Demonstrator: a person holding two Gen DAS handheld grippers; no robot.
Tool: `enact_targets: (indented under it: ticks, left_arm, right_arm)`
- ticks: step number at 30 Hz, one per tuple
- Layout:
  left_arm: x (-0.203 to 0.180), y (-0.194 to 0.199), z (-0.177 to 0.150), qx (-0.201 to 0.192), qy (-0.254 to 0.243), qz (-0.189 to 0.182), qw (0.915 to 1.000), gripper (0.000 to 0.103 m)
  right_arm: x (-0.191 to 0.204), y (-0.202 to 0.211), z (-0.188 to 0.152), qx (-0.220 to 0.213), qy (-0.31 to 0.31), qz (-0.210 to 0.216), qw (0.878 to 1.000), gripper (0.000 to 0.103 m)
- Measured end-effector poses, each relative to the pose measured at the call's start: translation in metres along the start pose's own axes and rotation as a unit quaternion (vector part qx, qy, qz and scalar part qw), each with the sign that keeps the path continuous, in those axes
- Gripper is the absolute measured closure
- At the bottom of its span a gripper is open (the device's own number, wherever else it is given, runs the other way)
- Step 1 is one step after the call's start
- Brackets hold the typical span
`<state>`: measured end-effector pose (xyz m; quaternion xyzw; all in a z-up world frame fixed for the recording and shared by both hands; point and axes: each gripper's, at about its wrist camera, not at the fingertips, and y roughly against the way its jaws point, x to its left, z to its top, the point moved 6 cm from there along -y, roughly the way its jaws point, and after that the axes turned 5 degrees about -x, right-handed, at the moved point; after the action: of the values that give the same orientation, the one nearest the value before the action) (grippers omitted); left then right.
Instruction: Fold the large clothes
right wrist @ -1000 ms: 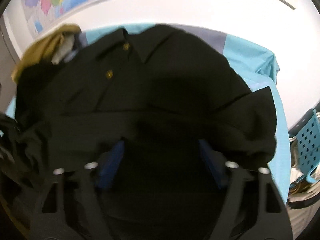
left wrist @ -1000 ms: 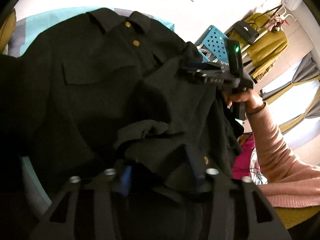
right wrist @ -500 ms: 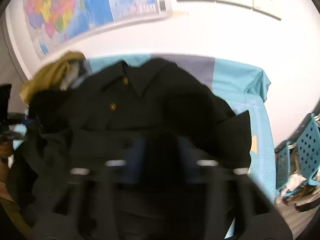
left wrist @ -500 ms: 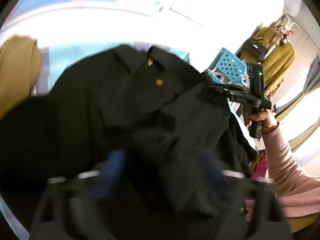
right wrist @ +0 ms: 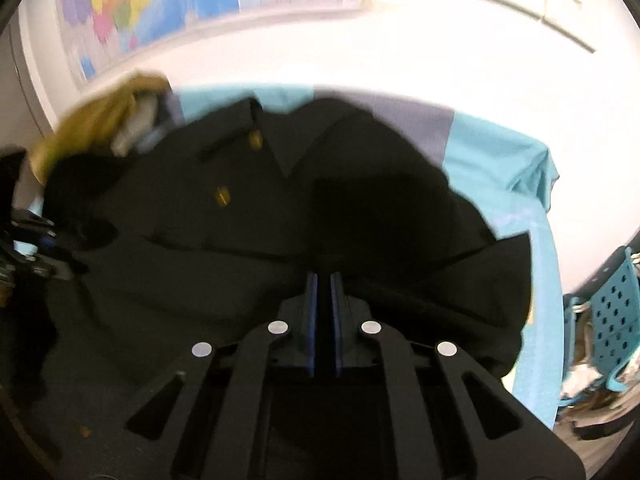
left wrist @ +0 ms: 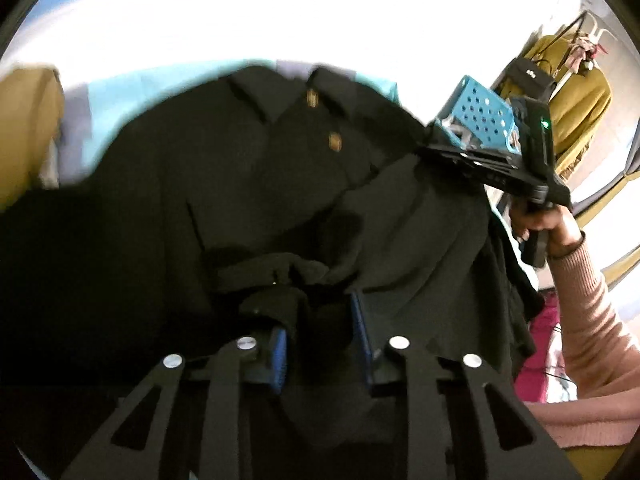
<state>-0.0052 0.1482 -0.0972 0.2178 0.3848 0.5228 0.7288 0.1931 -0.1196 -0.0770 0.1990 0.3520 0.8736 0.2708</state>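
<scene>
A large black jacket [left wrist: 248, 184] with gold buttons lies collar-away on a table under a teal cloth [right wrist: 500, 160]. My left gripper [left wrist: 320, 316] sits at the near hem. Its jaws are closing, and a bunched fold of the black fabric fills the gap between the blue pads [left wrist: 280, 352]. My right gripper [right wrist: 323, 280] is shut, its pads almost touching on a thin edge of the jacket [right wrist: 360, 220]. In the left wrist view that right gripper [left wrist: 432, 148] holds a flap of the jacket lifted off the table, and a hand in a pink sleeve [left wrist: 592, 320] grips it.
A mustard garment [right wrist: 100, 120] is heaped at the table's far left corner. A blue perforated chair [right wrist: 612, 312] stands off the right side. A rack with a mustard coat [left wrist: 576, 100] and a black bag stands behind it. A map [right wrist: 140, 0] hangs on the white wall.
The left jaws spread wide, then came in on a fold of the hem. The right jaws went from wide apart to nearly touching. Both views now show more wall.
</scene>
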Motion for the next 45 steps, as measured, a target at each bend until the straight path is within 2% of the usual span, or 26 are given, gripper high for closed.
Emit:
enact_targets:
  ticks: [2,5,7,9,11,12,13,15,16,17,18,19,21,23,26,30,31,34,37,39,41,43,45]
  left_arm:
    - [-0.001,0.018,0.014,-0.038,-0.007,0.008,0.9992,0.081]
    - [0.003,0.041,0.04,-0.09,-0.02,0.038,0.995,0.082]
    - [0.006,0.048,0.052,-0.11,-0.023,0.046,0.9926,0.082]
    - [0.014,0.044,0.06,-0.12,-0.039,0.082,0.9886,0.081]
    - [0.03,0.023,0.06,-0.095,-0.044,0.116,0.9877,0.076]
    - [0.036,0.013,0.058,-0.078,-0.042,0.128,0.9878,0.076]
    - [0.045,0.002,0.054,-0.056,-0.036,0.14,0.9878,0.077]
    - [0.063,-0.015,0.042,-0.02,-0.021,0.147,0.9887,0.077]
    - [0.066,-0.015,0.038,-0.017,-0.016,0.144,0.9894,0.072]
    - [0.072,-0.013,0.034,-0.015,-0.006,0.134,0.9909,0.063]
    - [0.074,-0.011,0.033,-0.017,0.005,0.124,0.9922,0.048]
    - [0.077,-0.007,0.032,-0.024,0.009,0.118,0.9926,0.047]
    - [0.077,-0.006,0.032,-0.025,0.004,0.117,0.9929,0.047]
    - [0.079,-0.008,0.034,-0.021,0.003,0.12,0.9926,0.048]
    - [0.082,-0.021,0.038,-0.015,0.004,0.135,0.9907,0.055]
    - [0.082,-0.025,0.04,-0.015,0.012,0.139,0.99,0.055]
    - [0.08,-0.022,0.04,-0.019,0.009,0.141,0.9898,0.052]
    - [0.07,0.009,0.036,-0.05,-0.013,0.144,0.9882,0.039]
    - [0.057,0.058,0.021,-0.099,-0.037,0.142,0.9843,0.029]
    - [0.055,0.086,0.009,-0.122,-0.037,0.147,0.9808,0.027]
    - [0.06,0.112,-0.007,-0.14,-0.027,0.169,0.9754,0.026]
    - [0.068,0.127,-0.022,-0.144,-0.01,0.19,0.9711,0.024]
    - [0.078,0.135,-0.039,-0.14,0.013,0.197,0.9704,0.024]
  right_arm:
    - [-0.005,0.018,0.016,-0.04,-0.018,0.005,0.999,0.097]
    - [-0.011,0.037,0.041,-0.092,-0.036,0.011,0.995,0.097]
    - [-0.014,0.032,0.049,-0.093,-0.056,0.022,0.994,0.096]
    - [-0.015,0.012,0.051,-0.076,-0.059,0.012,0.995,0.094]
    - [-0.016,-0.012,0.044,-0.043,-0.063,0.001,0.997,0.085]
    - [-0.018,-0.024,0.037,-0.027,-0.06,-0.011,0.998,0.075]
    - [-0.019,-0.03,0.033,-0.019,-0.058,-0.015,0.998,0.073]
    - [-0.024,-0.035,0.022,-0.008,-0.067,-0.02,0.998,0.063]
    - [-0.026,-0.029,0.016,-0.012,-0.071,-0.022,0.997,0.06]
    - [-0.029,-0.024,0.014,-0.018,-0.072,-0.023,0.997,0.058]
    - [-0.03,-0.019,0.01,-0.022,-0.069,-0.025,0.997,0.054]
    - [-0.031,-0.016,0.007,-0.022,-0.068,-0.026,0.997,0.051]
    - [-0.032,-0.018,0.001,-0.01,-0.056,-0.026,0.998,0.052]
    - [-0.034,-0.03,-0.01,0.015,-0.039,-0.046,0.998,0.052]
    - [-0.041,-0.051,-0.024,0.047,-0.046,-0.058,0.996,0.053]
    - [-0.036,-0.05,-0.02,0.038,-0.043,-0.068,0.996,0.052]
    - [-0.033,-0.046,-0.017,0.03,-0.045,-0.067,0.996,0.052]
    - [-0.012,-0.029,-0.011,0.008,-0.036,-0.046,0.998,0.05]
    - [0.023,-0.015,-0.007,-0.011,-0.018,-0.004,1.0,0.046]
    - [0.057,-0.011,-0.007,-0.013,-0.009,0.044,0.999,0.044]
    - [0.089,-0.011,-0.01,-0.009,0.004,0.088,0.996,0.044]
    - [0.13,-0.013,-0.014,0.0,0.025,0.136,0.99,0.043]
    - [0.165,-0.013,-0.018,0.007,0.044,0.176,0.983,0.042]
